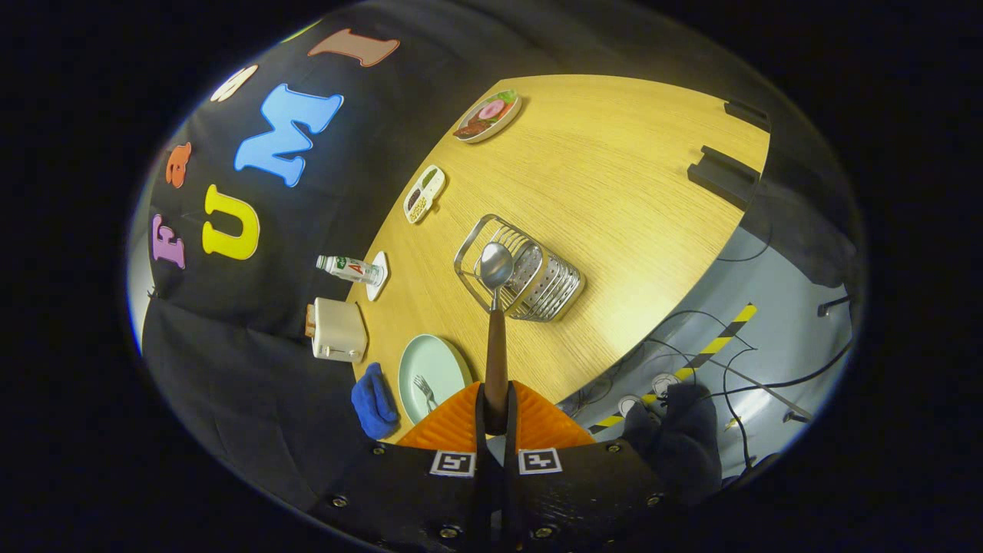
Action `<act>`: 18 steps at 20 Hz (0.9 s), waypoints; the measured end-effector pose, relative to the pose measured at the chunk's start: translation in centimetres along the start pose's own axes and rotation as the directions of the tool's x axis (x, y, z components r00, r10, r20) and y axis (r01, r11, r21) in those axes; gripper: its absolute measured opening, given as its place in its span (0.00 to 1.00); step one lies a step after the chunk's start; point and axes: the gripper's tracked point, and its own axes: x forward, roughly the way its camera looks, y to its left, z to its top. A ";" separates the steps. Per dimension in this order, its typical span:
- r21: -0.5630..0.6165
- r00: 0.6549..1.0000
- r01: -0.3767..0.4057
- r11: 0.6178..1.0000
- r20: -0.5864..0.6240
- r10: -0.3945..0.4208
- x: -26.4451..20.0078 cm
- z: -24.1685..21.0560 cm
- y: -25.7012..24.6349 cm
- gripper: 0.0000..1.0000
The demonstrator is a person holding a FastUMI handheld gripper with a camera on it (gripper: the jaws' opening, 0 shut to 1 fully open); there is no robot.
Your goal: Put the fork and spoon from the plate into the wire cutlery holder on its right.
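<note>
I see one table [614,177], the biggest thing here: pale wood with a fine straight grain, its near edge curved by the lens. Past that edge is a grey floor [776,338] with a yellow-and-black striped tape [691,361] and several thin black cables [737,376] lying across it.

Next in size, my gripper [496,418]: its two fingers are clenched on the spoon [496,322], pinching the lower end of the handle between ribbed pads. The spoon has a brown wooden handle and a shiny metal bowl, and I hold it pointing straight ahead, the bowl showing over the open mouth of the holder [522,269]. I cannot tell whether the spoon touches it.

The holder is one basket of bright bent wire with a perforated metal insert, rectangular with rounded corners, standing on the table beyond the fingers.

One round, smooth, pale green plate [445,361] sits just beside the fingers, to their left. One metal fork [424,390] lies on it.

Along the table's far side I count one cream boxy toaster [338,330], one rumpled blue cloth [374,399] touching the plate's rim, one small bottle [349,268] lying over a white dish [378,278], one small divided tray [425,193] and one oval plate of toy food [487,115].

Two black blocks [726,175] sit at the table's far right corner.
</note>
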 end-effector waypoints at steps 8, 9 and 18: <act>0.020 0.997 -0.077 0.997 -0.004 0.078 0.2 -0.2 2.4 0.55; 0.015 0.997 -0.080 0.997 -0.013 0.080 0.3 -0.4 2.5 0.55; -0.030 0.988 -0.104 0.994 -0.114 0.100 2.8 -2.5 4.8 0.55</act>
